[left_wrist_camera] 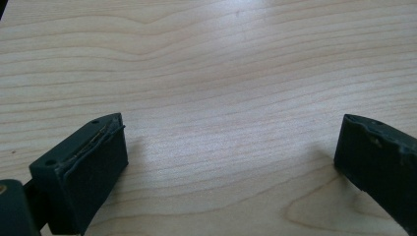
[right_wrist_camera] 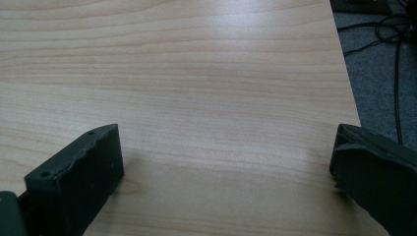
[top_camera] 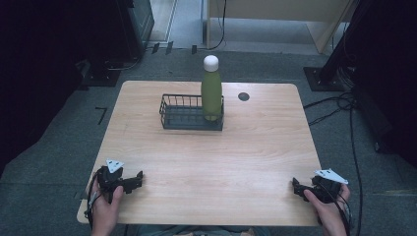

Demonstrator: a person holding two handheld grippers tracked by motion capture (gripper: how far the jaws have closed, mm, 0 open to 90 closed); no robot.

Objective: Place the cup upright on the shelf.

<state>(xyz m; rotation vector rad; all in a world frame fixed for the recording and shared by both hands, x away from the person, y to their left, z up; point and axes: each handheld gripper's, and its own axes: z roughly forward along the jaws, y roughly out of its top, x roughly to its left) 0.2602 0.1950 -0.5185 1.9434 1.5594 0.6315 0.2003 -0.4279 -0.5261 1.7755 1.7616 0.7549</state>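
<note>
A green bottle (top_camera: 211, 93) with a white cap stands upright in the right end of a black wire basket (top_camera: 183, 118) at the back middle of the wooden table (top_camera: 211, 157). My left gripper (top_camera: 138, 178) rests at the front left corner, held by a hand, far from the basket. In the left gripper view the left gripper (left_wrist_camera: 231, 157) stands open over bare wood. My right gripper (top_camera: 295, 186) rests at the front right corner in the other hand. The right gripper (right_wrist_camera: 226, 162) is open too, with nothing between its jaws.
A dark round cable hole (top_camera: 243, 96) sits in the table right of the basket. Cables (top_camera: 339, 105) run over the grey carpet to the right. In the right gripper view the table's right edge (right_wrist_camera: 346, 73) lies close to the right jaw.
</note>
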